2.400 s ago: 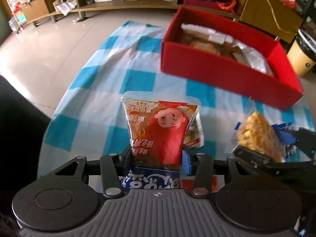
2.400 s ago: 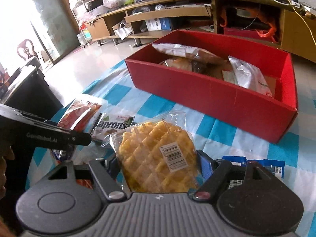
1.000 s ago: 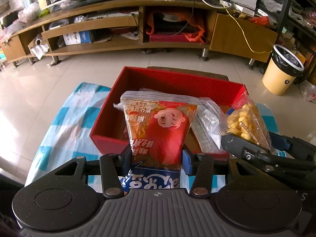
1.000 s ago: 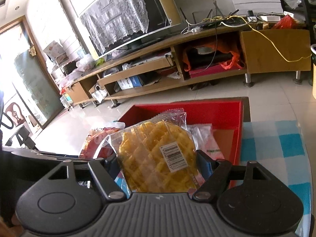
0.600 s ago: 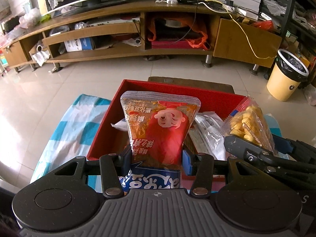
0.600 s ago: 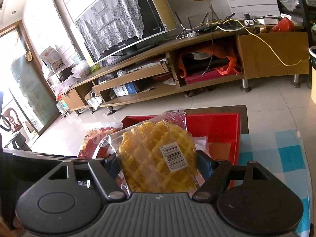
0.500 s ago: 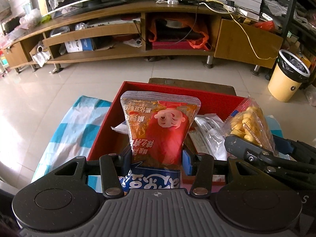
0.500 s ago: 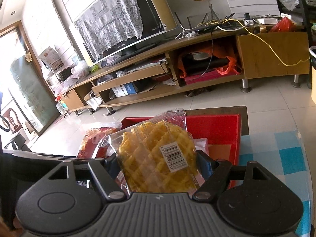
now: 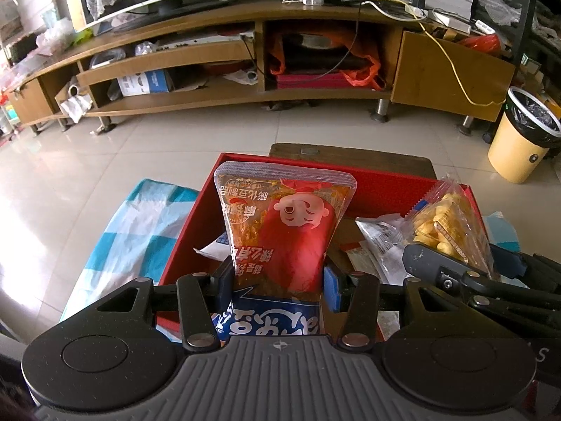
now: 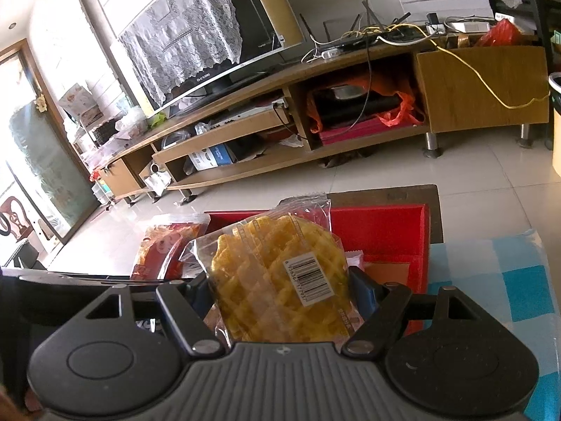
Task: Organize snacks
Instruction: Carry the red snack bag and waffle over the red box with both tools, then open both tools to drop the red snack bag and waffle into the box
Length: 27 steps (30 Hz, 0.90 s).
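My left gripper (image 9: 278,275) is shut on a red snack packet (image 9: 284,231) with a cartoon face and holds it upright above the open red box (image 9: 382,184). My right gripper (image 10: 280,293) is shut on a clear-wrapped yellow waffle (image 10: 277,280) and holds it over the same red box (image 10: 382,231). The right gripper with the waffle (image 9: 445,224) also shows at the right of the left wrist view. The red packet (image 10: 164,249) shows at the left of the right wrist view. Several wrapped snacks (image 9: 380,242) lie inside the box.
The box sits on a blue-and-white checked cloth (image 9: 133,224), also seen in the right wrist view (image 10: 491,273). Beyond the table are a tiled floor, a long wooden TV stand (image 9: 245,52) and a yellow waste bin (image 9: 522,133).
Both grippers carried their snacks from low over the cloth up and forward to above the red box. In the last half second both views tilted slightly further up.
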{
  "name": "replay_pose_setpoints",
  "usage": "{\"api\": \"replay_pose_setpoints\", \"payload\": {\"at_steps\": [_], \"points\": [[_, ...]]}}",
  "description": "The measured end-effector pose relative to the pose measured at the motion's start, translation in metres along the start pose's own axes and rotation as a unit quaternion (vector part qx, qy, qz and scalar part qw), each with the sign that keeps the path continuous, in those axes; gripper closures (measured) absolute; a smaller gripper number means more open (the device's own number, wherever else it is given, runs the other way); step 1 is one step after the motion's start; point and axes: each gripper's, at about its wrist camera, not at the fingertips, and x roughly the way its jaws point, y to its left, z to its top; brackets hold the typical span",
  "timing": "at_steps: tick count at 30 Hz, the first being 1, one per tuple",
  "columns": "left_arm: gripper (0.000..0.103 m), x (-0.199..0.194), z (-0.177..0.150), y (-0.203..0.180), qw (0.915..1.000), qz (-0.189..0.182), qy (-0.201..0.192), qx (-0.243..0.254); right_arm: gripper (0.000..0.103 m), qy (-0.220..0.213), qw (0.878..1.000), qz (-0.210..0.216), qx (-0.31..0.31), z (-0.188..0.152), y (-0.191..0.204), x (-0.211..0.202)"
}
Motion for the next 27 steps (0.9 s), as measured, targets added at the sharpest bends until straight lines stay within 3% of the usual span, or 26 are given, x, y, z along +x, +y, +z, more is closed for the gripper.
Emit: {"api": "replay_pose_setpoints", "payload": {"at_steps": [18, 27], "points": [[0.045, 0.026, 0.004, -0.002, 0.9996, 0.024, 0.003, 0.014, 0.031, 0.018, 1.000, -0.019, -0.008, -0.005, -0.006, 0.032], [0.034, 0.029, 0.008, 0.003, 0.9995, 0.029, 0.006, 0.007, 0.029, 0.024, 0.999, -0.037, -0.031, -0.009, -0.003, 0.038]]}}
